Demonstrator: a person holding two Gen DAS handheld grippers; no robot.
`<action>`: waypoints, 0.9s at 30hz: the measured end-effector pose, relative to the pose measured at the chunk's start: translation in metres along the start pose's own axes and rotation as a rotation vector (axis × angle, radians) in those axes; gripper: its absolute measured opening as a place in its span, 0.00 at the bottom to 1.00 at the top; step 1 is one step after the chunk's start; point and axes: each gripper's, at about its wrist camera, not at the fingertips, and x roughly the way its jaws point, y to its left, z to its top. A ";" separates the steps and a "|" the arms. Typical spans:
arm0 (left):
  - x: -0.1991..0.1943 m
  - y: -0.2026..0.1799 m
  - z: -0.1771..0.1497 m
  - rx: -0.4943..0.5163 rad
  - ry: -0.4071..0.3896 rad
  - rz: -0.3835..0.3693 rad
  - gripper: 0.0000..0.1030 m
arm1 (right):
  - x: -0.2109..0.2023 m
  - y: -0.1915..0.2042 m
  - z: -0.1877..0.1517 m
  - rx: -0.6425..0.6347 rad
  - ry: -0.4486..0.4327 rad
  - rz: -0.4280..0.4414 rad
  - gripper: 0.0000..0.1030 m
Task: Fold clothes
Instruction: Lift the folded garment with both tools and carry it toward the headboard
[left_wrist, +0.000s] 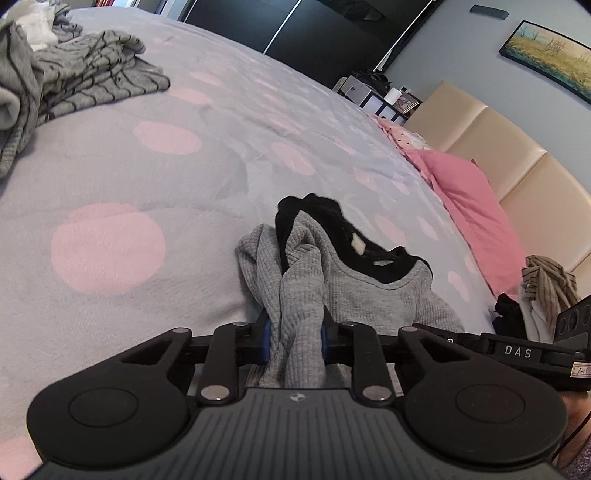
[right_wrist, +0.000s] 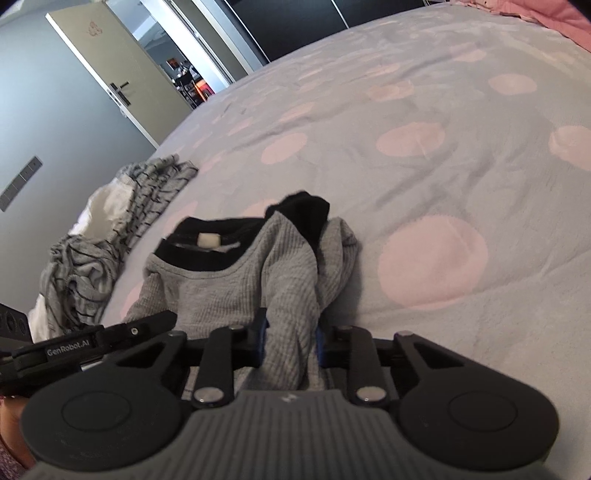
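A grey ribbed top with a black lining (left_wrist: 373, 291) lies bunched on the bed, neckline facing away from me. My left gripper (left_wrist: 295, 332) is shut on a bunched fold at its left side. In the right wrist view the same grey top (right_wrist: 221, 291) lies spread toward the left, and my right gripper (right_wrist: 290, 332) is shut on a bunched fold at its right side. The two grippers hold the garment side by side, low over the cover. The other gripper's body shows at each frame's edge.
The bed cover (left_wrist: 184, 177) is grey with pink dots. A heap of grey striped clothes (left_wrist: 70, 77) lies at the far left; it also shows in the right wrist view (right_wrist: 122, 218). A pink pillow (left_wrist: 469, 199), a beige headboard (left_wrist: 517, 158) and more clothes (left_wrist: 546, 291) lie to the right.
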 end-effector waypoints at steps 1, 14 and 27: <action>-0.003 -0.003 0.000 0.005 -0.007 -0.003 0.19 | -0.004 0.001 0.001 0.004 -0.006 0.005 0.25; -0.055 -0.074 0.004 0.124 -0.078 -0.081 0.18 | -0.100 0.025 0.008 -0.022 -0.126 0.038 0.24; -0.089 -0.187 0.001 0.205 -0.054 -0.235 0.18 | -0.249 0.012 0.018 -0.027 -0.225 0.003 0.24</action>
